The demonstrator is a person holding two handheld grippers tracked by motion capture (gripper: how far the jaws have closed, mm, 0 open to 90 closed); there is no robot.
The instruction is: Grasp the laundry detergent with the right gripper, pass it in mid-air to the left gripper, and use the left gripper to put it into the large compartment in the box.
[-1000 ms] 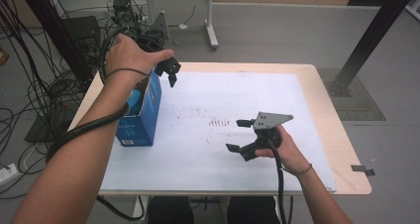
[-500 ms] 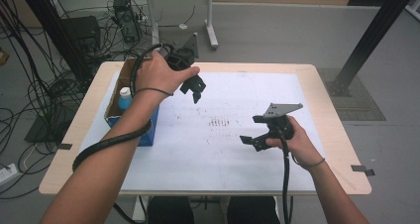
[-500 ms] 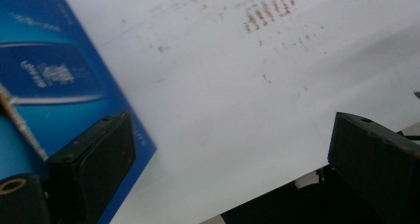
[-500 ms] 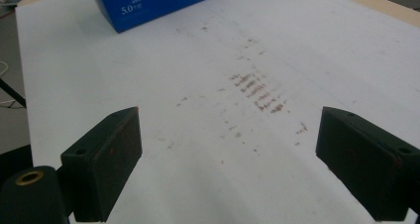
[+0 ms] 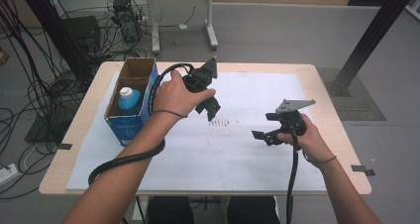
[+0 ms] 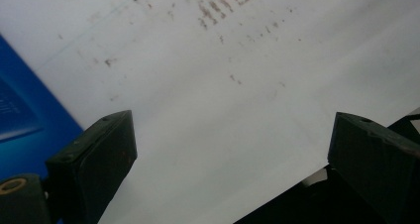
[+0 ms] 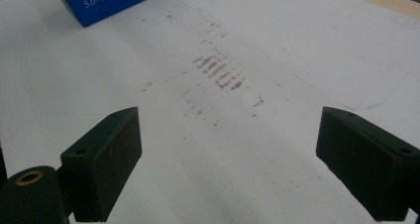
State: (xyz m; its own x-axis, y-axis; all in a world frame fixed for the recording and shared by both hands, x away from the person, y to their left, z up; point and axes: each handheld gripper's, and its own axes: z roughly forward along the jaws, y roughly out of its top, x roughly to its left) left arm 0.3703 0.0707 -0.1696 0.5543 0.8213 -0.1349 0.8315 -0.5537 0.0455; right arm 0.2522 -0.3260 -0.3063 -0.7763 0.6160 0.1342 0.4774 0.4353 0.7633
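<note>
My left gripper [image 5: 210, 111] hangs over the middle of the white paper sheet [image 5: 247, 159], just right of the blue carton [image 5: 130, 125]. In the left gripper view the left gripper [image 6: 233, 130] stands open, with bare paper between its fingers. Lower right on the sheet, my right gripper [image 5: 262, 126] points left toward the other. The right gripper [image 7: 228, 120] is open too, with nothing held. A blue bottle with a white cap [image 5: 128, 96] stands inside the open-topped carton.
Rows of brown smudges [image 5: 223, 122] mark the paper between the two grippers. The wooden table [image 5: 327, 85] shows around the sheet. Cables trail from both hands, and on the floor to the left lies a tangle of cables [image 5: 29, 110].
My left hand has moved from above the carton to the right and down, over the paper. The right hand has drifted slightly right and up. Both grippers stay open.
</note>
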